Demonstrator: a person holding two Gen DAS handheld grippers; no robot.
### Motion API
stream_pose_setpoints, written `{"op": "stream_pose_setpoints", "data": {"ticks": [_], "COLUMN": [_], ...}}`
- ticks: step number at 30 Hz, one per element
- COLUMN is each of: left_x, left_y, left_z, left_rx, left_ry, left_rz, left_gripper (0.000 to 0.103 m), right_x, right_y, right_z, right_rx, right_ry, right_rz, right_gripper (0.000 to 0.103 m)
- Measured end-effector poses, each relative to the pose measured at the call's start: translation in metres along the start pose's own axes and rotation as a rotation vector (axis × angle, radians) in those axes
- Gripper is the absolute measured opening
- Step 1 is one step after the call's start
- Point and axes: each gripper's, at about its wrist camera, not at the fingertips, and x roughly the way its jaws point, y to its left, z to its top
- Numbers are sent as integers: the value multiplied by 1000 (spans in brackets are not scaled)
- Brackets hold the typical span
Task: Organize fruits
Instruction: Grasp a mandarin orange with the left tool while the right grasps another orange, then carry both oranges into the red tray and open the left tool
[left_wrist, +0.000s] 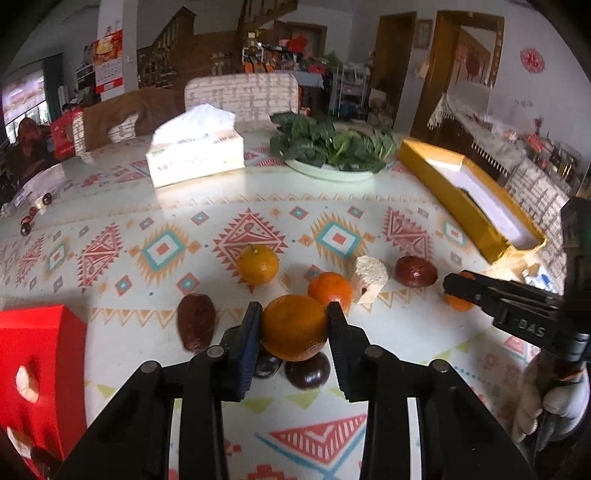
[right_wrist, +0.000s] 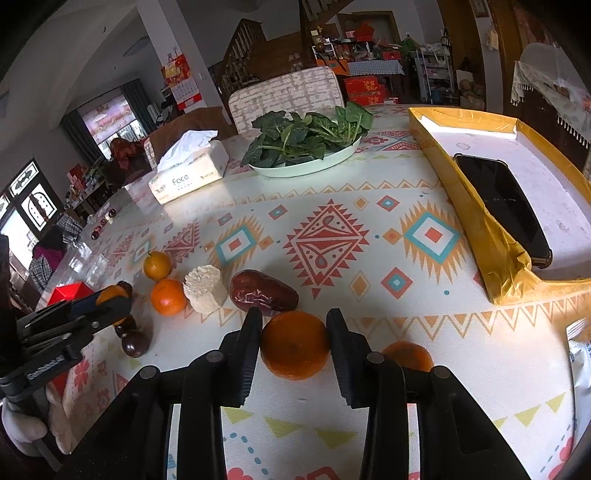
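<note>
My left gripper (left_wrist: 294, 308) is shut on an orange (left_wrist: 294, 332), its pads pressed against both sides, just over two dark round fruits (left_wrist: 308, 371). My right gripper (right_wrist: 294, 314) is shut on another orange (right_wrist: 294, 347) low above the patterned tablecloth. Each gripper shows in the other's view: the right gripper (left_wrist: 451, 287) at the right edge and the left gripper (right_wrist: 114, 297) at the left. Loose on the cloth lie a tangerine (left_wrist: 257, 265), a small orange (left_wrist: 330, 290), a red date (right_wrist: 263, 291), a brown date (left_wrist: 195, 326) and one more orange (right_wrist: 408, 356).
A gold box (right_wrist: 480, 229) holding a black phone (right_wrist: 502, 206) stands at the right. A red box (left_wrist: 40, 369) sits at the near left. A white crumbly block (right_wrist: 205, 290) stands among the fruit. Farther back are a plate (right_wrist: 306, 170) of greens and a tissue box (right_wrist: 188, 170).
</note>
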Motion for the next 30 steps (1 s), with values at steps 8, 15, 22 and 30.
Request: {"op": "stream_pose_setpoints", "data": {"ticks": [8,15,22,30], "left_x": [-52,-80,-109,-146], "left_y": [21,56,94,139], "left_z": [-18,-45,-67,-88], "left_rx": [-91,-214,-293,-376], "left_ry": [-82,-108,-147,-208], "left_rz": [30,48,80,120], "left_gripper": [34,34,34,35], "right_x": [-9,-12,-17,-22], "right_y": [-1,1,22,72], "right_z": [0,-3,-8,-18], "right_rx": [28,48,27,15], "right_ry": [-33,-35,-30,29], "right_rz": [78,152,226,305], "right_gripper": [40,40,40,40]}}
